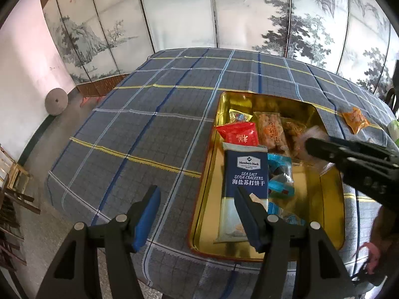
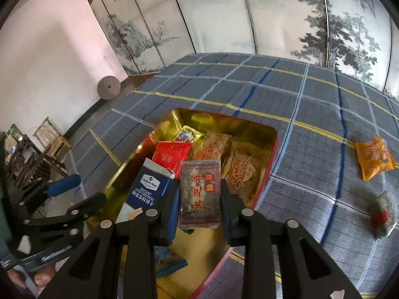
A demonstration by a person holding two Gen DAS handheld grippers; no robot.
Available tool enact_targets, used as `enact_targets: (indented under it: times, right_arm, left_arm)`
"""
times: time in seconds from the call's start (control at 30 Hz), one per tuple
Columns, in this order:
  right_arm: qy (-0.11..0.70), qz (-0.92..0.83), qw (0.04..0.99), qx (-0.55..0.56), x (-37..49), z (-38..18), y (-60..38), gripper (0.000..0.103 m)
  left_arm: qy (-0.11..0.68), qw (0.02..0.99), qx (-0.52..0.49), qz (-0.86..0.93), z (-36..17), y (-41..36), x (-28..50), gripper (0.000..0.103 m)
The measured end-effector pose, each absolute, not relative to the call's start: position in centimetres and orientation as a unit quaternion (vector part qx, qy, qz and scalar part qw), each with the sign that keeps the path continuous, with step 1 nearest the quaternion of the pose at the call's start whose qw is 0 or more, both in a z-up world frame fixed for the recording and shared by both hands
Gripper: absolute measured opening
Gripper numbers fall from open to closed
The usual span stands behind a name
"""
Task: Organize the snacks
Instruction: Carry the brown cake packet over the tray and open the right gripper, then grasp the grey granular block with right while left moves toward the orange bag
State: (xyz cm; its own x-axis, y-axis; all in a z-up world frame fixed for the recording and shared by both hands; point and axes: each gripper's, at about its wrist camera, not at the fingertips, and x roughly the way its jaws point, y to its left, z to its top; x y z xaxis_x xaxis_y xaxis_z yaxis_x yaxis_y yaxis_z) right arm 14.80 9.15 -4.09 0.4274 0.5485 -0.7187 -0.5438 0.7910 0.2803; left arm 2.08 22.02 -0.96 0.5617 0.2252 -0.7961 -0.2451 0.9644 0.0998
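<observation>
Snack tin (image 2: 270, 134) on plaid cloth (image 2: 311, 94) — painted screen (image 2: 286, 12) behind.

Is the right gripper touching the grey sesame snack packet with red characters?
Touching. In the right wrist view, the right gripper holds the grey packet clamped between its fingers, above the gold tin.

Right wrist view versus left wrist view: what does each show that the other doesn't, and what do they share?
Only the right wrist view shows the dark sesame-snack packet clearly, held between the right tongs above the tin, and a blurred small packet with a red patch on the cloth.

Only the left wrist view shows the left tongs from behind, open and empty.

Both show the gold tin, the blue soda cracker pack, the red packet and the orange packet outside the tin.
</observation>
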Motion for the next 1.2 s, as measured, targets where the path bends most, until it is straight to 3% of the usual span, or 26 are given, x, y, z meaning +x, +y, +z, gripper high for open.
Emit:
enact_targets:
  times: [0.03, 0.13, 0.33, 0.6, 0.73, 1.0, 1.03, 1.07, 1.2]
  right_arm:
    - [0.426, 0.321, 0.846, 0.007, 14.9, -4.3, 9.2, 0.029]
    - [0.418, 0.318, 0.850, 0.035, 14.9, -4.1, 8.1, 0.048]
    - [0.368, 0.260, 0.886, 0.104, 12.6, -3.5, -1.5, 0.051]
    - [0.374, 0.141, 0.914, 0.069, 11.4, -5.1, -14.3, 0.054]
    - [0.385, 0.140, 0.912, 0.012, 14.0, -5.0, -14.4, 0.069]
    - [0.414, 0.183, 0.891, -0.040, 19.9, -7.7, -12.5, 0.068]
    - [0.415, 0.180, 0.890, -0.055, 20.4, -8.0, -12.2, 0.060]
    - [0.422, 0.188, 0.885, -0.058, 20.7, -8.4, -12.1, 0.032]
    - [0.420, 0.183, 0.885, -0.077, 19.8, -8.1, -12.5, 0.031]
  left_arm:
    - [0.449, 0.884, -0.009, 0.133, -1.0, 22.0, 2.1, 0.063]
    - [0.450, 0.883, 0.000, 0.133, -0.9, 21.7, 2.1, 0.063]
    - [0.446, 0.888, 0.004, 0.112, 0.0, 20.6, 1.8, 0.063]
    - [0.467, 0.883, 0.016, 0.047, 0.2, 15.9, 2.9, 0.063]
    - [0.478, 0.878, 0.021, 0.016, 0.3, 13.6, 3.6, 0.063]
    - [0.472, 0.880, 0.046, -0.036, 2.0, 9.7, 5.7, 0.063]
    - [0.471, 0.879, 0.051, -0.045, 2.2, 9.0, 6.3, 0.063]
    - [0.471, 0.879, 0.054, -0.054, 2.4, 8.5, 6.9, 0.063]
    - [0.459, 0.879, 0.056, -0.114, 2.9, 5.5, 9.9, 0.063]
